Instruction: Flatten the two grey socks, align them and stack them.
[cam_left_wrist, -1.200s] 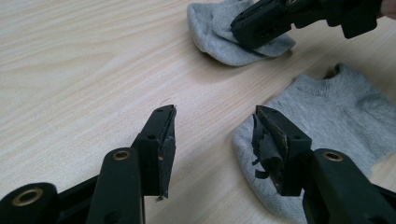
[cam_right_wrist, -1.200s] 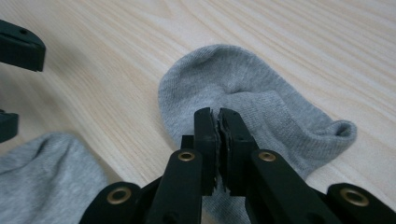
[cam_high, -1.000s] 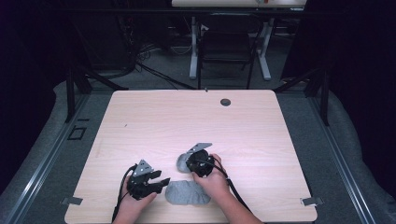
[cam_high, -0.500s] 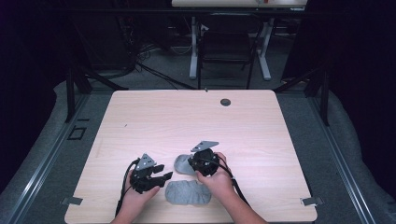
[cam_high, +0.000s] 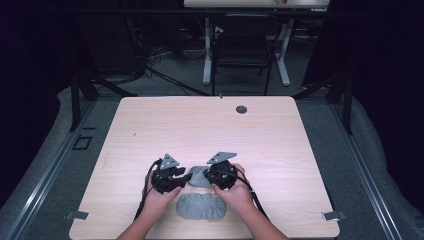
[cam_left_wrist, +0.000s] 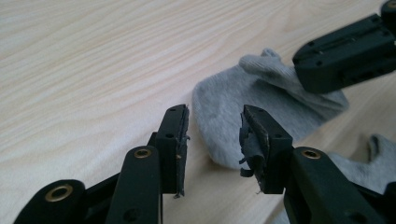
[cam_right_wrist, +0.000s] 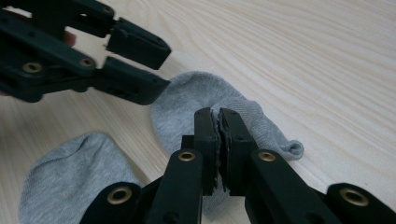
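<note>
second sock (lower one) cut off by frame edge.

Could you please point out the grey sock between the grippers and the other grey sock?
grey fabric sock between the grippers (cam_left_wrist: 261, 100): left gripper view, its flat middle.
second grey fabric sock (cam_high: 200, 206): high view, its middle.

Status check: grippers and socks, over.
Right gripper shut on far sock. Left gripper open, jaws just been closing at that sock's free end, not gripping. Near sock flat on table. Nothing in the way.
</note>
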